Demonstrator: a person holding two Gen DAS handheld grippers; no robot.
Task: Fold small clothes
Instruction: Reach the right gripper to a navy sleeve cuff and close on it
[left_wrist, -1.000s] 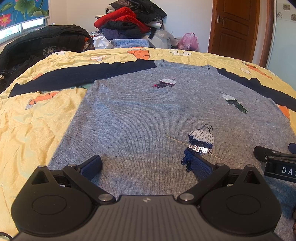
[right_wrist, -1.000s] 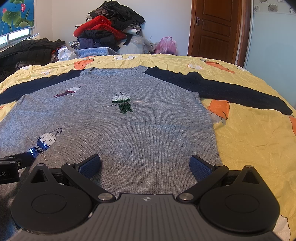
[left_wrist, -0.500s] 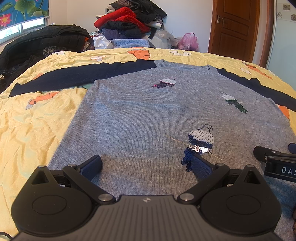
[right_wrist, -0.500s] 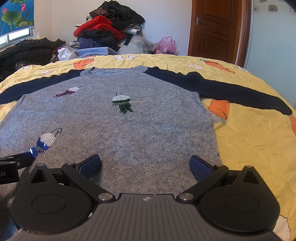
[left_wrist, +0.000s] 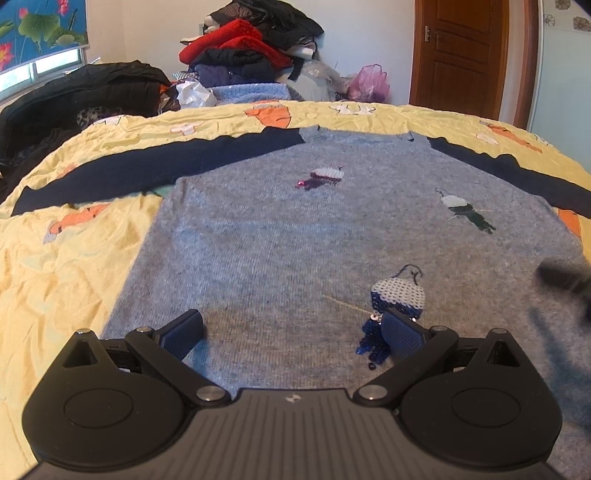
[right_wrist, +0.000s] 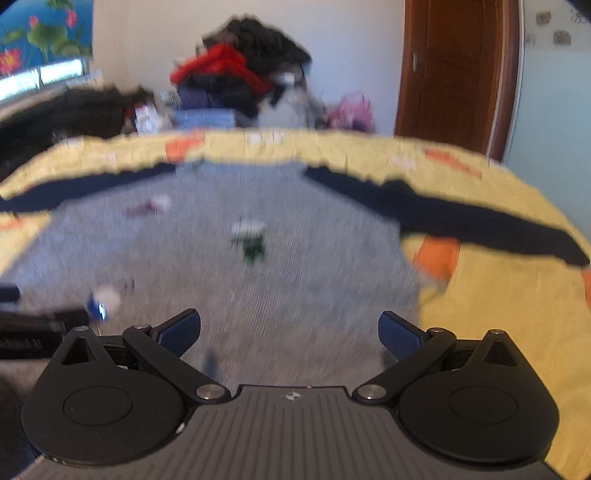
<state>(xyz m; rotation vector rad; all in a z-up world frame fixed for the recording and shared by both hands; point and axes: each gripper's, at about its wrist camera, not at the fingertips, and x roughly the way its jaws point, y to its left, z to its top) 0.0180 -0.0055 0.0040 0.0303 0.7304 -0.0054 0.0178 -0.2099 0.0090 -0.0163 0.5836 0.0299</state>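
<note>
A grey knit sweater with navy sleeves and sequin bird patches lies spread flat, front up, on the yellow bedspread. My left gripper hovers over its lower hem, open, with nothing between the fingers. In the left wrist view the right gripper is a dark blur at the right edge. The right wrist view is smeared by motion: the sweater fills it, and my right gripper is open and empty above the hem. The left gripper's body shows at its left edge.
A heap of red, black and blue clothes is piled behind the bed's far edge. Dark coats lie at the far left. A brown wooden door stands at the back right, with a pink plastic bag beside it.
The right gripper has begun moving fast: its view is now blurred and shifted lower and nearer the sweater. The left gripper has stayed put. The sweater has not moved.
</note>
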